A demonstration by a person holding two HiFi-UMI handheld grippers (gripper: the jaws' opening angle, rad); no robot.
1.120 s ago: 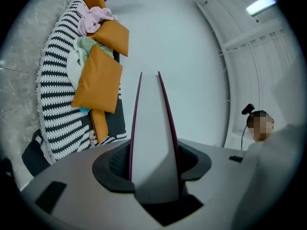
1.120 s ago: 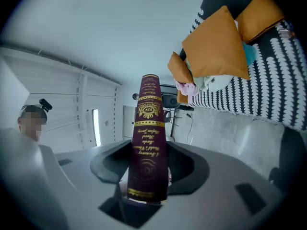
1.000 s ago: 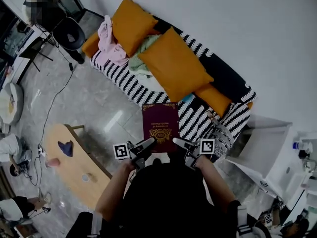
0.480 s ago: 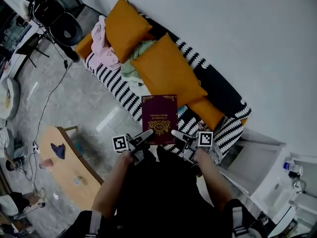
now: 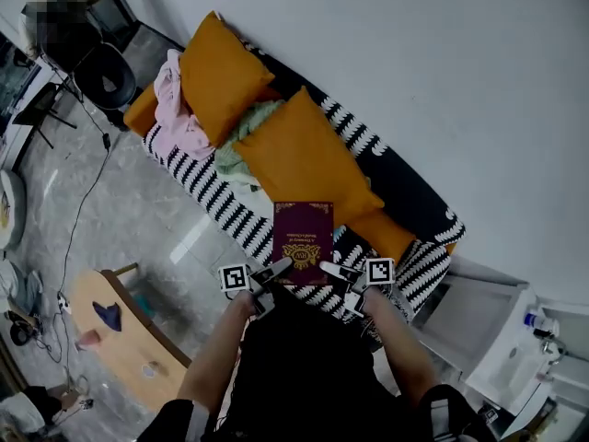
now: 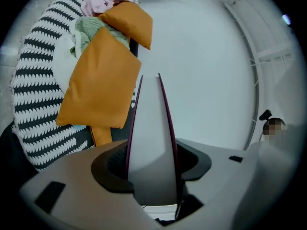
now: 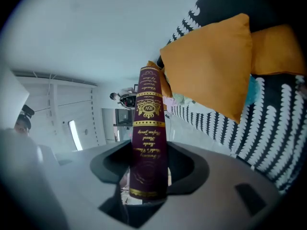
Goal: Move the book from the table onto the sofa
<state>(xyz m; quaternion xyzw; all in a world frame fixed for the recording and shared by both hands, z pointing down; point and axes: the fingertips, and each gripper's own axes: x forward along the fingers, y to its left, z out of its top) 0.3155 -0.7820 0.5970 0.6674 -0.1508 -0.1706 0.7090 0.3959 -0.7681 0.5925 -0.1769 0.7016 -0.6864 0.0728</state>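
Book (image 5: 302, 238) hangs flat in the air over the front part of the sofa (image 5: 230, 205), well clear of the table (image 5: 138, 334) at lower left. Left gripper (image 5: 277, 271) is clamped on the page edge; right gripper (image 5: 331, 269) is clamped on the spine; both bite near the book's near end, equally close. Long axis runs straight away from the person, toward the backrest. Clothes (image 5: 175, 109) lie well off to the left. Striped seat shows beneath and beside the book, the near end about at the seat's front edge. Big cushion (image 5: 299, 159) sits just beyond the far end, small cushion (image 5: 391, 236) just right. Judgement: little room forward; open seat lies directly below, so mostly a lowering remains.
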